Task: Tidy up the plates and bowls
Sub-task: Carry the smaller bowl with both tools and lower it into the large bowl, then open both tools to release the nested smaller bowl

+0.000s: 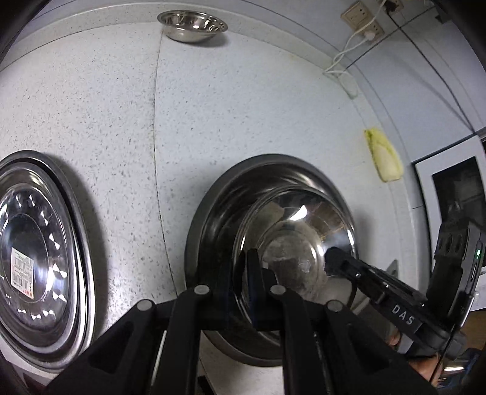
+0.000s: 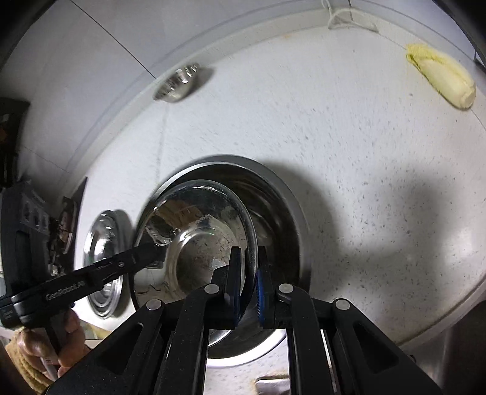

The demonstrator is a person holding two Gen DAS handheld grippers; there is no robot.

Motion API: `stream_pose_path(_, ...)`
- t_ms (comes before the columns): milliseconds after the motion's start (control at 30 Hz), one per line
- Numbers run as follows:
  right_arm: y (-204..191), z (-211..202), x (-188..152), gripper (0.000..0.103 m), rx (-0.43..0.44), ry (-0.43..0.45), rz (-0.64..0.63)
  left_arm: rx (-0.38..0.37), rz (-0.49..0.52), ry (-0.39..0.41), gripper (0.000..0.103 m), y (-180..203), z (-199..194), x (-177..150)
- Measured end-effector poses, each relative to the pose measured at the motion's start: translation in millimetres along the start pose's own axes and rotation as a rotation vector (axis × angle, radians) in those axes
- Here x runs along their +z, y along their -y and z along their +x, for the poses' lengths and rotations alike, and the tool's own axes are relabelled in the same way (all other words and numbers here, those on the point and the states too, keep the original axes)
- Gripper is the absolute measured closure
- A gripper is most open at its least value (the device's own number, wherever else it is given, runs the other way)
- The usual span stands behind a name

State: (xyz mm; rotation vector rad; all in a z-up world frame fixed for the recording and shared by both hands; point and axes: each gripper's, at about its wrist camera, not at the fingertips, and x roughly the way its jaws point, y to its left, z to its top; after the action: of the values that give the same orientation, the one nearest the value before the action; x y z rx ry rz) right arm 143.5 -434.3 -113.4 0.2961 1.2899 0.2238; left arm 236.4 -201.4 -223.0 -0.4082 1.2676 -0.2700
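A shiny steel bowl [image 1: 291, 240] [image 2: 197, 237] sits within the outline of a wider steel basin [image 1: 209, 200] [image 2: 285, 206] on the speckled white counter; whether it rests on the basin I cannot tell. My left gripper [image 1: 241, 264] is shut on the bowl's left rim, and the right wrist view shows it [image 2: 152, 252] coming in from the left. My right gripper [image 2: 249, 258] is shut on the opposite rim, and its tip [image 1: 332, 258] shows in the left wrist view. Left of the basin lies a stack of steel plates [image 1: 39, 258] [image 2: 103, 261], the top one with a barcode label.
A small steel bowl [image 1: 193, 25] [image 2: 179, 85] stands at the counter's back edge. A pale cabbage [image 1: 384, 158] [image 2: 443, 79] lies at the back right. Wall sockets [image 1: 361, 18] with a white cable are above. A person's hand [image 2: 70, 334] holds the left gripper.
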Motion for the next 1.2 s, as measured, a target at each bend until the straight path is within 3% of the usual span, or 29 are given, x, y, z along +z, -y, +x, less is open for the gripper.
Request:
stream_pose_path(533,-3.5,5.6,-5.2,0.094,-0.067,0.016,-0.025,0.054,0.066,0.035,0.093,11.0,-0.1,-6.2)
stream_pose_path(633,-7.5,0.7,-5.4,0.090,-0.082,0.032,-0.043,0.055,0.077,0.058,0.092,10.4,-8.9,-4.4)
stream_pose_path(700,-9.9,-4.4,-5.5,0.075,-0.098,0.045,-0.052,0.046,0.079,0.075,0.091,9.5,-17.4,-2.6)
stream_pose_path(833,-14.7,-17.9,-2.9,0.071,-0.099,0.093,-0.068,0.030,0.066,0.119,0.074,3.9,-38.6,5.7)
stream_pose_path(967,-19.0,-38.6,8.7,0.056,-0.115,0.157,-0.092,0.006,0.033,0.152,0.070,-8.5,-58.1,31.5)
stream_pose_path(1200,-38.9,-43.9,69.0,0.049,-0.106,0.202,-0.111,0.008,-0.068,0.184,0.065,-42.1,-67.8,113.8)
